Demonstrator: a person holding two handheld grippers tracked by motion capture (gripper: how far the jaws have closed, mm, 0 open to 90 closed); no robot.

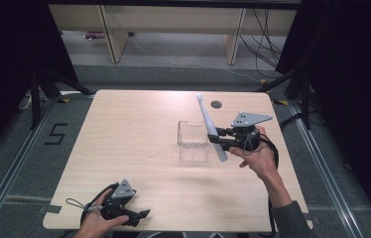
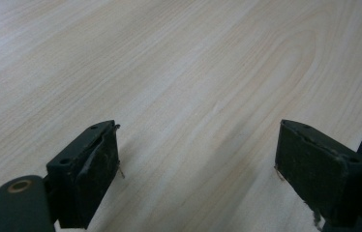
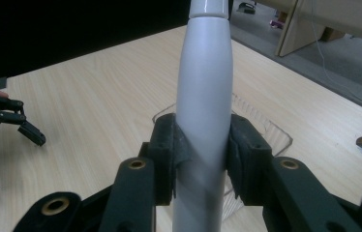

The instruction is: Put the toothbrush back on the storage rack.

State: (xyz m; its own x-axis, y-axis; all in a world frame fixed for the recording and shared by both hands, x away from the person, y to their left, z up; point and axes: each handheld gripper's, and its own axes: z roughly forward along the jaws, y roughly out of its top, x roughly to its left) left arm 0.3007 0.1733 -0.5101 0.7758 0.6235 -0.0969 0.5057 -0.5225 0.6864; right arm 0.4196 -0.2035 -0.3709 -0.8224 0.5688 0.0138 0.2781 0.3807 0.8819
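The left tool (image 1: 141, 214) sits low at about 7 o'clock on the pale wooden desk (image 1: 139, 134), close to the near edge. A hand (image 1: 96, 223) holds it there. In the left gripper view, its 2 black jaws stand wide apart, with bare wood (image 2: 193, 87) between them.

Near the middle of the desk, a little toward 3 o'clock, stands a small clear plastic box (image 1: 193, 144) with an open top.

Just beside the box, on its 3 o'clock side, is the right tool (image 1: 214, 138), held by the other hand (image 1: 258, 156). Its 2 jaws are pressed tight on a long white plastic stick with a thick grey-white handle (image 1: 208, 126). The stick tilts, with its thin tip pointing toward 12 o'clock and its thick end toward 6 o'clock. In the right gripper view, the stick (image 3: 203, 96) runs straight up between the jaws, and the clear box (image 3: 261, 125) lies behind them.
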